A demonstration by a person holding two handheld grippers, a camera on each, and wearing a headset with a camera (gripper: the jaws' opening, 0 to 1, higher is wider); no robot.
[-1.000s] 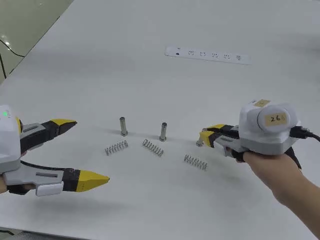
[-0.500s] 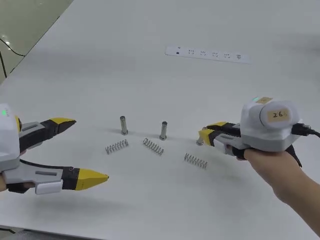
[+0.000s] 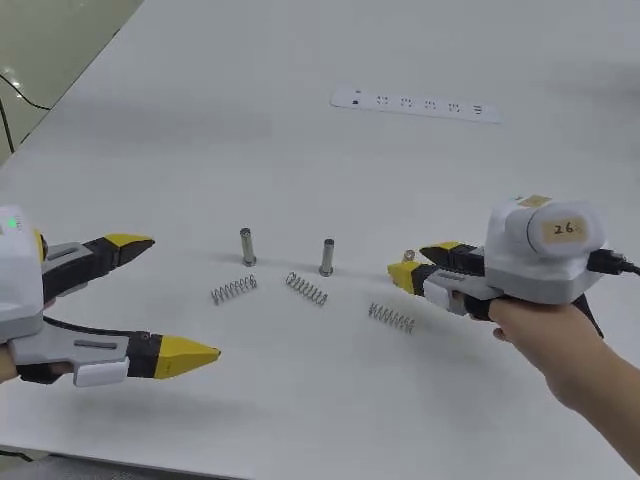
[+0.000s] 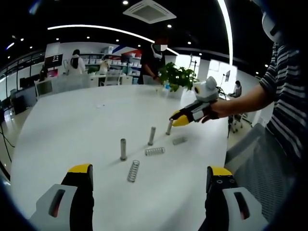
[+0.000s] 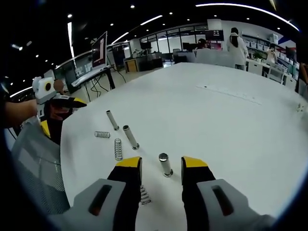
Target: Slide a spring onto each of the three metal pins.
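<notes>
Three metal pins stand upright in a row on the white table: left pin (image 3: 246, 247), middle pin (image 3: 327, 257), right pin (image 3: 408, 257). One spring lies in front of each: left spring (image 3: 233, 291), middle spring (image 3: 305, 290), right spring (image 3: 391, 319). My right gripper (image 3: 424, 262) is low at the right pin (image 5: 165, 164), open, with a jaw on either side of the pin and a small gap to each. The right spring (image 5: 143, 194) lies under its left jaw. My left gripper (image 3: 165, 297) hovers wide open at the near left, short of the left spring (image 4: 133, 171).
A white power strip (image 3: 415, 106) lies far back on the table. The table's left edge (image 3: 60, 105) slants away toward the floor. Several people and desks stand in the room beyond the far side.
My right gripper has shifted slightly and its jaws look a little wider apart around the right pin. My left gripper has stayed put.
</notes>
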